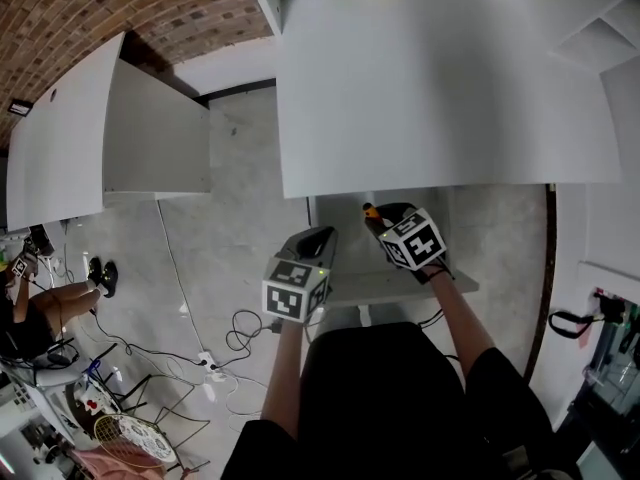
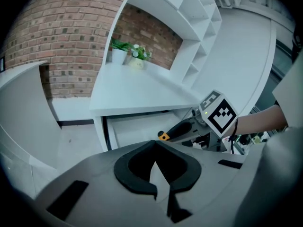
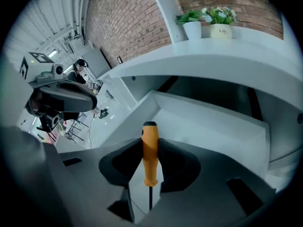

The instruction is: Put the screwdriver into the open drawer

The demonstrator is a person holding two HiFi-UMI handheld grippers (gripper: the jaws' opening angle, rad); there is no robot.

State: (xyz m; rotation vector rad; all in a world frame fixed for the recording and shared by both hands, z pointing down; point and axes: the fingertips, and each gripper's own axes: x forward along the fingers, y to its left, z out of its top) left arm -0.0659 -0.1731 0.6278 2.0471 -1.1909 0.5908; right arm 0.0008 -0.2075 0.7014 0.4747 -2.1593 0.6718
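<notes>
An orange-handled screwdriver [image 3: 150, 150] stands between the pads of my right gripper [image 3: 150, 143], which is shut on it, handle end forward and thin shaft trailing back. In the head view my right gripper [image 1: 385, 223] hangs over the open white drawer [image 1: 400, 286] under the desk, the screwdriver's [image 1: 370, 211] orange end pointing in. The drawer's inside [image 3: 203, 122] lies just ahead of the jaws. My left gripper [image 1: 318, 238] hovers beside the drawer's left end. Its black pads [image 2: 137, 171] meet at their tips with nothing between them. From there I see the right gripper [image 2: 187, 129] carrying the screwdriver [image 2: 163, 136].
The white desk top [image 1: 440, 98] overhangs the drawer and carries potted plants [image 3: 192, 25] at its far end. White shelving [image 2: 199, 37] rises beside it. A curved white counter [image 1: 70, 138] stands left, with cables [image 1: 240, 333] on the floor and a seated person [image 1: 40, 308].
</notes>
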